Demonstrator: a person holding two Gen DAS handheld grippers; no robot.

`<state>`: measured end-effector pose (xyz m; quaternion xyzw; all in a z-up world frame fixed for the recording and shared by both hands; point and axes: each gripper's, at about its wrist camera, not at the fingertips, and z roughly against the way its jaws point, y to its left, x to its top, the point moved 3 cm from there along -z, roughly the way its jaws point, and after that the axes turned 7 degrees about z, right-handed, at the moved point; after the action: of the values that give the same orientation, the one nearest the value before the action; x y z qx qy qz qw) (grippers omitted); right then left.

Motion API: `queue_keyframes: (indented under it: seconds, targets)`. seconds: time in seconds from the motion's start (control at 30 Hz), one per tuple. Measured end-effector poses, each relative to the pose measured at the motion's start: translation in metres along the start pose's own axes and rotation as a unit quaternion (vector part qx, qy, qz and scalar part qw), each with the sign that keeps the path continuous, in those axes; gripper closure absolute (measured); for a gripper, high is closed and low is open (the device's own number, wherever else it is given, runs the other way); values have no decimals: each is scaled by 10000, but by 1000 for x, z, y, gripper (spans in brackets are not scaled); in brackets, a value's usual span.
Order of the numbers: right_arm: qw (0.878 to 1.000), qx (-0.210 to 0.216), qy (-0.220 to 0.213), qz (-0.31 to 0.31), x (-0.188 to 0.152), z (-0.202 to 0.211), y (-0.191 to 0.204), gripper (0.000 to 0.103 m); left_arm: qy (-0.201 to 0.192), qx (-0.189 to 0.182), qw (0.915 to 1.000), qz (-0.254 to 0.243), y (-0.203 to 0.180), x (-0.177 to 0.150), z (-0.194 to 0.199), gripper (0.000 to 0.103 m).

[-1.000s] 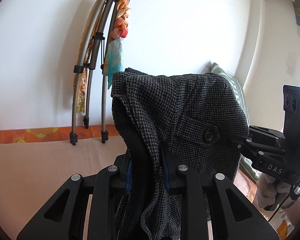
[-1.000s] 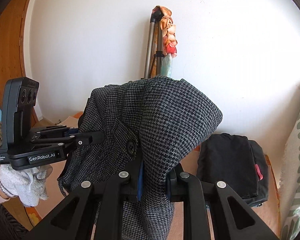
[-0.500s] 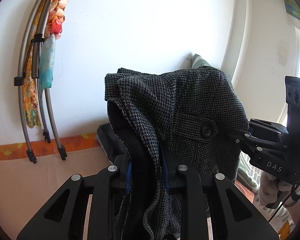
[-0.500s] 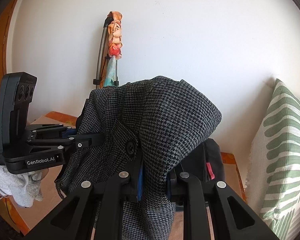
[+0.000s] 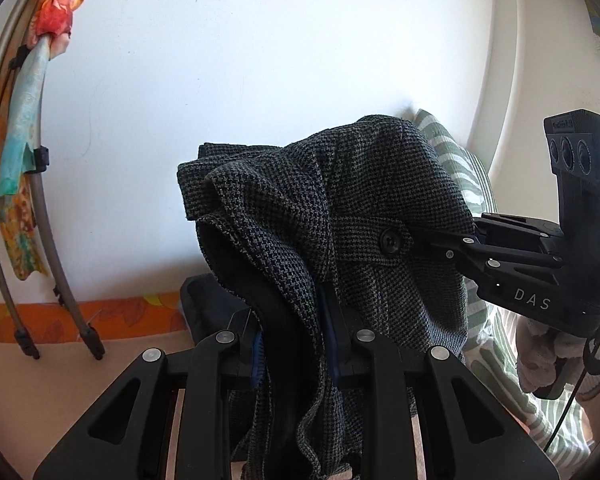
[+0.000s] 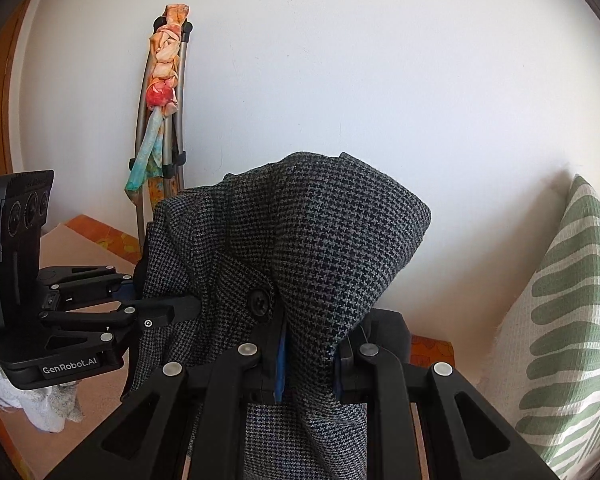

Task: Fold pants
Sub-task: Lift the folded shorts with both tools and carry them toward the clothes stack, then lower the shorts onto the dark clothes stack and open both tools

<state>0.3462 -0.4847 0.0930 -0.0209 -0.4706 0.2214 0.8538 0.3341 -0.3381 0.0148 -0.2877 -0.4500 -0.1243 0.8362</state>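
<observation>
Coarse grey houndstooth woven wool pants [image 5: 364, 216] with matt black button [image 5: 391, 240]; matt black plastic gripper [image 5: 296, 354], bright metal rivets; ribbed green-striped cloth cushion [image 6: 572, 320].

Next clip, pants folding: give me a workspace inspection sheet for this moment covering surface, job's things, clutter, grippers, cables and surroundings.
Surface: beige cover with an orange patterned border; a bare stretch shows at the left of the left wrist view.
Job's things: grey houndstooth pants, bunched and lifted off the surface, button facing the cameras.
Clutter: dark folded clothes behind the pants; green striped pillow at the right.
Grippers: left gripper shut on the pants; right gripper shut on the pants; both pinch the fabric side by side.
Cables: thin black cable hanging under the right gripper's body.
Surroundings: white wall; folded tripod with a colourful scarf tied to it leans there; wooden door at far left.
</observation>
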Motion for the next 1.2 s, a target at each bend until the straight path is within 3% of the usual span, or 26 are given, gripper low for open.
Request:
queue_keyframes:
  seconds: [0.3,0.47,0.53,0.6,0.7,0.8,0.93,1.2]
  targets:
    - [9981,-29,619,78,-23,-83,-37,87,274,126,9994,141,8,-10,-58,81]
    - [9966,-103,816,-73,-37,-129,-47,87,402,395,9982,211,20,-11,-81,84]
    - [9955,-167,927,-125,-42,-144,-49,85,501,480,9974,189,24,-12,-86,85]
    - [9942,-316,1003,-233,-46,-153,-54,73,572,628,9963,165,27,-13,-88,85]
    - [9919,-623,1042,-362,-46,-154,-62,50,629,844,9944,88,32,-12,-89,85]
    - [9899,-847,1057,-409,-47,-148,-68,41,716,1175,9905,28,41,-11,-90,83]
    - [9876,-1061,1024,-537,-47,-132,-71,39,722,1455,9867,43,52,-9,-81,83]
    - [9907,-896,648,-794,-48,-77,-50,36,544,1298,9900,-19,45,-3,-26,83]
